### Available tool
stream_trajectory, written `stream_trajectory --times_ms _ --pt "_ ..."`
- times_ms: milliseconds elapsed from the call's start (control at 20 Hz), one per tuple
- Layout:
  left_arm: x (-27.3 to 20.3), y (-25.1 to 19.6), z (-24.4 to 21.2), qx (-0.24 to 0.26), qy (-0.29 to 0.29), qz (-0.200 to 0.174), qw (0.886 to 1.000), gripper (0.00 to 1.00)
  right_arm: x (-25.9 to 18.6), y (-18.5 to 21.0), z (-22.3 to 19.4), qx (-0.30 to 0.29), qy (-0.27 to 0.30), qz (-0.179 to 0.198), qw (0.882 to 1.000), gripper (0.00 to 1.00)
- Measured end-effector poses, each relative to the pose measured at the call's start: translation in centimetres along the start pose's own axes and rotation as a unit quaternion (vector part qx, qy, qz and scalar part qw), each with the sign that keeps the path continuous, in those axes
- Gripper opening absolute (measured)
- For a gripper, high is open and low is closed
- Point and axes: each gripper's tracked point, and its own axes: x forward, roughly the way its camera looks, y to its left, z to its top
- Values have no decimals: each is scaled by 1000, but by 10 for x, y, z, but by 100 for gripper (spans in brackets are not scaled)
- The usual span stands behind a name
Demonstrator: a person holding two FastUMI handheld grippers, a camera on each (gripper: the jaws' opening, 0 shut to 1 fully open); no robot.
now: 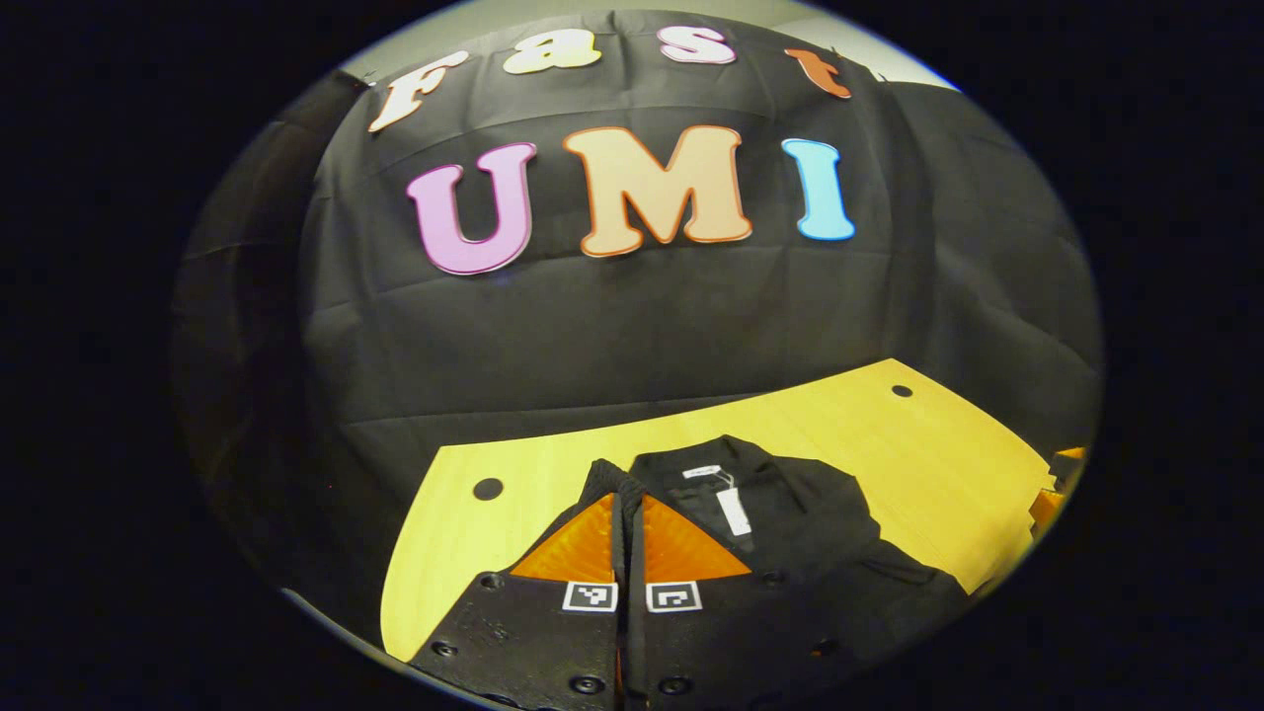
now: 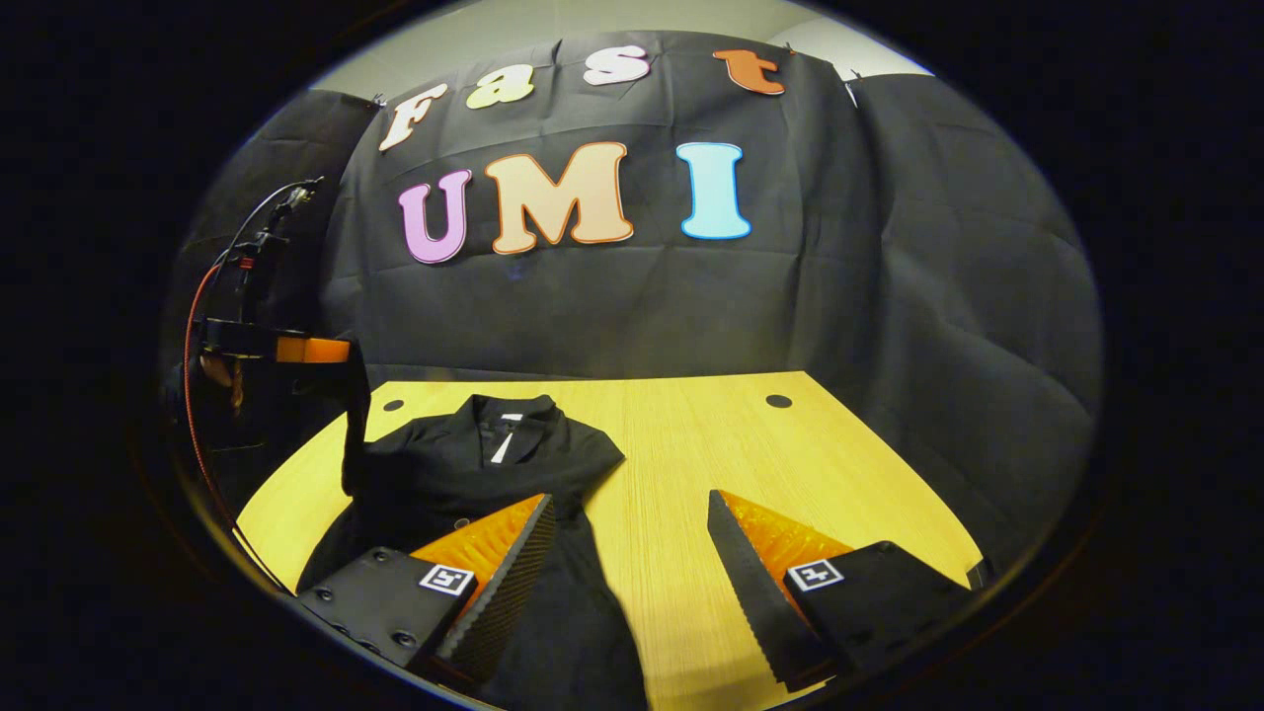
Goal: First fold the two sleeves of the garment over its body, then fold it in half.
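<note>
Garment [image 2: 474,474]: black all over, with a white label at the collar [image 1: 733,509]. Table [image 2: 691,444]: yellow light-wood grain, small dark round holes near the far edge. My left gripper [image 1: 629,533]: orange finger faces, black body, black-and-white square markers. My right gripper [image 2: 632,543]: orange fingers with black ridged pads [image 2: 736,563], black body, same black-and-white markers. Booth wall cloth [image 2: 889,296]: black.

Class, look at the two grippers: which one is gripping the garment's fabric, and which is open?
The left gripper is shut on a strip of the black garment, lifting it. The right gripper is open, its fingers spread wide above the table.
</note>
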Motion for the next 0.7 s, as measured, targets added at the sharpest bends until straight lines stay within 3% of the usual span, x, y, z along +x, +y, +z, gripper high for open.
stream_trajectory --times_ms 550,700 --pt "52 -104 -16 27 52 -83 995 0 -24 -47 -14 29 5 -54 998 99" --pt "59 -130 -19 23 63 -106 992 5 -29 -52 -21 29 9 -62 998 99"
